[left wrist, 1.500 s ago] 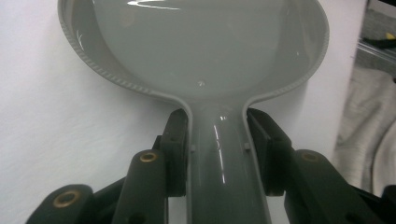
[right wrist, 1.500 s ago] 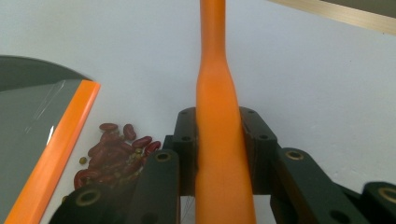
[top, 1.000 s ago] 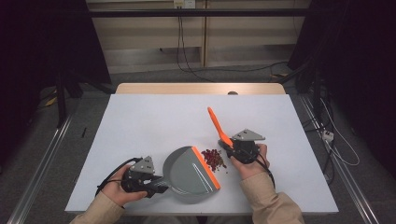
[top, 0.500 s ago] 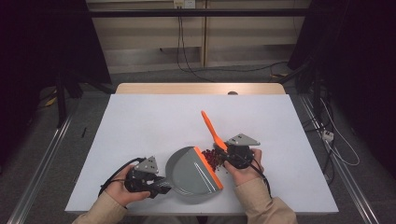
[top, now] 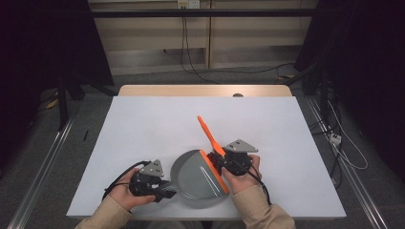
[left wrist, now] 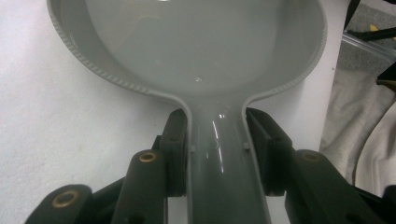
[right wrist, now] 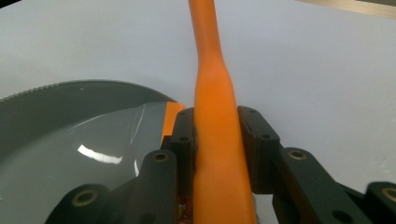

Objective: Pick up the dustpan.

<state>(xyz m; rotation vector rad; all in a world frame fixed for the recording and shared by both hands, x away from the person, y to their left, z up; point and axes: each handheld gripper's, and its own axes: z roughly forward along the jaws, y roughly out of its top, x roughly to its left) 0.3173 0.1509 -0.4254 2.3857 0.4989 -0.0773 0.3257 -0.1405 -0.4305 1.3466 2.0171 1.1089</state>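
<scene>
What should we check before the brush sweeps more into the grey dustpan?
1. Left gripper shut on the dustpan handle: ok, the pads press both sides of it.
2. Right gripper shut on the brush handle: ok, it is clamped between the pads.
3. Dustpan flat on the table: ok, as far as the high view shows.
4. Orange lip of the dustpan facing the brush: ok, the brush sits right at that edge.
5. Crumbs all inside the dustpan: cannot tell; the right gripper and hand hide that spot.
6. Brush bristles touching the table: cannot tell, they are hidden under the right gripper.
</scene>
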